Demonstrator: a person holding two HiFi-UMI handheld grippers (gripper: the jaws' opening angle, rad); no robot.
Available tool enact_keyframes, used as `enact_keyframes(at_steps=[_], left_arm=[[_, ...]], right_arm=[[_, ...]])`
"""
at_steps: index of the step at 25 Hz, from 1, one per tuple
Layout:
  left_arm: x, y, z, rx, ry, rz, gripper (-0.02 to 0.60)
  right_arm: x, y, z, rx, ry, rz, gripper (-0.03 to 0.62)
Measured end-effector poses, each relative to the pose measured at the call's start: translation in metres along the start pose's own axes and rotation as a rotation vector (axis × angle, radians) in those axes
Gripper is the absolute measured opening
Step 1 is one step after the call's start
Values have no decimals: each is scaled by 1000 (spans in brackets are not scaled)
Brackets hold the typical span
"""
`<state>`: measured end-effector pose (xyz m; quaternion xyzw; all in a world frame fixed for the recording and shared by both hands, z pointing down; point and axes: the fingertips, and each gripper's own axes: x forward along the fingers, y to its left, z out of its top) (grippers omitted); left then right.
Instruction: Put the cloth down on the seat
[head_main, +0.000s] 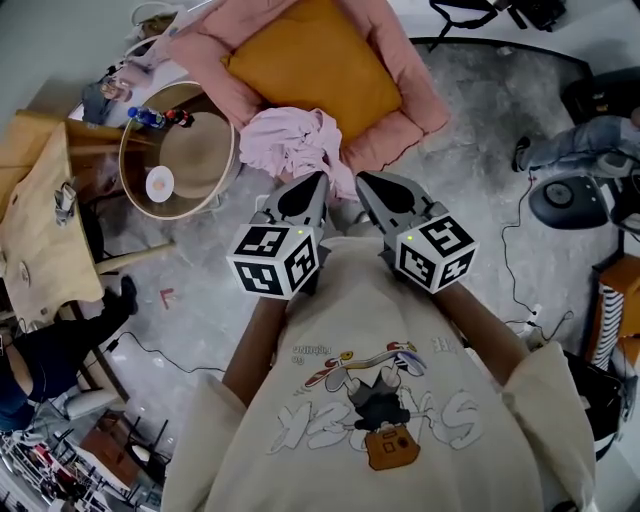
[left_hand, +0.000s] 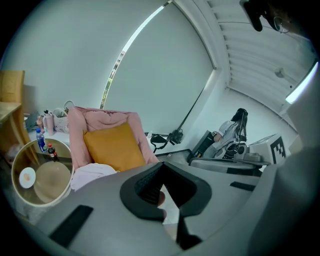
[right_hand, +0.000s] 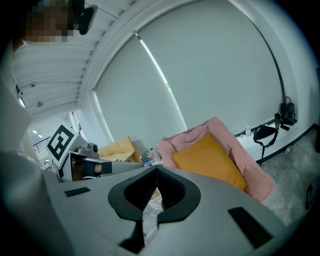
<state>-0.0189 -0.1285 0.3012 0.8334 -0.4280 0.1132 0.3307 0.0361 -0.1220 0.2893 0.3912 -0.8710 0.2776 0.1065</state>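
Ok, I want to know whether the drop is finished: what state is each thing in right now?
Left claw: shut, empty.
Right claw: shut, empty.
Cloth: crumpled, lying on the seat's front edge, not held.
Seat: on the floor, cushion in it.
Cushion: lying flat in the seat.
Bottles: standing on the round table.

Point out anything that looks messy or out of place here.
The pink cloth lies crumpled in a heap at the front edge of the seat, just in front of the orange cushion, rather than spread flat. Nothing else looks spilled or damaged.
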Motion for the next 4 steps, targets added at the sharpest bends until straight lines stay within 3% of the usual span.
enact_keyframes(at_steps=[4], left_arm=[[-6,15,-4,-23,7,18,5]], right_arm=[[4,-5,-3,39,-11,-55,19]])
